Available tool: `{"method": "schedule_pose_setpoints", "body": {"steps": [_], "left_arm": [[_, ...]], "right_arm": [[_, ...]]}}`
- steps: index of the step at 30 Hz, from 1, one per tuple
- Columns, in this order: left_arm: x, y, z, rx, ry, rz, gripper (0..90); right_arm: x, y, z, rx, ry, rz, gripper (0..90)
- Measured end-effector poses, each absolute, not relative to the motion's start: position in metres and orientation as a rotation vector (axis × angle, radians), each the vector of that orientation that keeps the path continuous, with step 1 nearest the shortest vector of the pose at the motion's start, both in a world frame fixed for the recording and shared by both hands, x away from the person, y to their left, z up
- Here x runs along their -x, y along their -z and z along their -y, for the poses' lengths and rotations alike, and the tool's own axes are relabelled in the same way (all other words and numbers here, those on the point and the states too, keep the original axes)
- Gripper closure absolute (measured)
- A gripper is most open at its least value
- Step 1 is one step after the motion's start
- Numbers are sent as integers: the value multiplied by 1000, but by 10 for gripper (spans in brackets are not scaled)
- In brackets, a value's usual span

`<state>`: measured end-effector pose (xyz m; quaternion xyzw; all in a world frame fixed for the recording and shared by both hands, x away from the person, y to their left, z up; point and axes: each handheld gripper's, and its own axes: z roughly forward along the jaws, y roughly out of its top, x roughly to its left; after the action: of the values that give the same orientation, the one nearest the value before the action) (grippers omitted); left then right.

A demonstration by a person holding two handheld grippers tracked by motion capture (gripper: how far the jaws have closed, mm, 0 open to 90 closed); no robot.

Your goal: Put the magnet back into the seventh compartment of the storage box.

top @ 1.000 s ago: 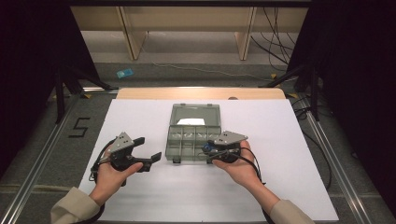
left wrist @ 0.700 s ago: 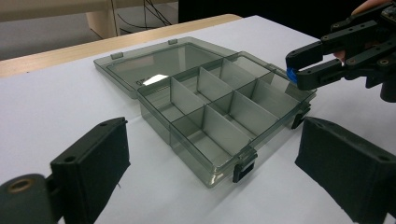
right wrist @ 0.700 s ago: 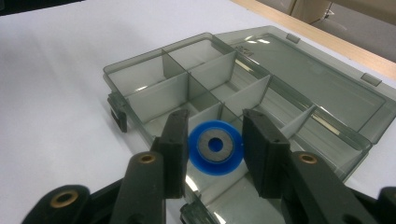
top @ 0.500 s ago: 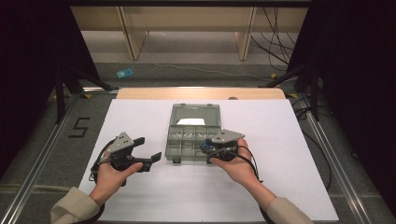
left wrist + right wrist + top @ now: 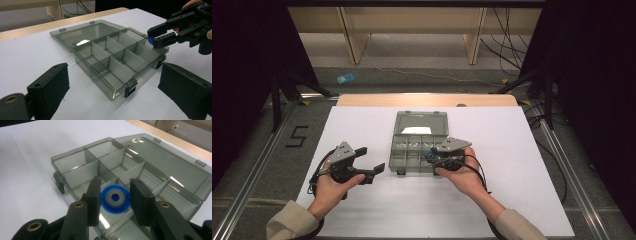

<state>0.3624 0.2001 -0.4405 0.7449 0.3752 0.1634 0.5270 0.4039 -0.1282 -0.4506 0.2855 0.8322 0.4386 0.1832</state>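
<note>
An open smoky-grey compartment box point(image 5: 412, 150) lies mid-table, its lid point(image 5: 421, 124) folded flat behind it. My right gripper point(image 5: 431, 157) is over the box's near right corner, shut on a blue disc point(image 5: 115, 199) with a grey ring at its centre. Both pads touch the disc's rim, and it hangs above the compartments point(image 5: 75, 170). In the left gripper view the disc point(image 5: 149, 40) peeks out between those jaws point(image 5: 153, 37). My left gripper point(image 5: 372, 159) rests left of the box, open, with nothing between its pads point(image 5: 50, 85). The compartments look empty.
White table surface point(image 5: 362, 210) surrounds the box, with a wooden strip point(image 5: 422, 100) at the far edge. Black latches point(image 5: 130, 90) stick out of the box's front wall. Cables point(image 5: 477, 170) trail from the grippers.
My right gripper has crept slightly to the left over the box with the blue disc. The left gripper has stayed put.
</note>
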Motion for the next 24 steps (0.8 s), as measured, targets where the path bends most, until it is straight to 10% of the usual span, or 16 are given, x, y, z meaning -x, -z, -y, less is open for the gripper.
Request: {"method": "schedule_pose_setpoints", "body": {"steps": [24], "left_arm": [[-363, 440, -201, -1788, -399, -882, 86]], "right_arm": [[-411, 450, 122, -801, -1233, -2350, 631]]}}
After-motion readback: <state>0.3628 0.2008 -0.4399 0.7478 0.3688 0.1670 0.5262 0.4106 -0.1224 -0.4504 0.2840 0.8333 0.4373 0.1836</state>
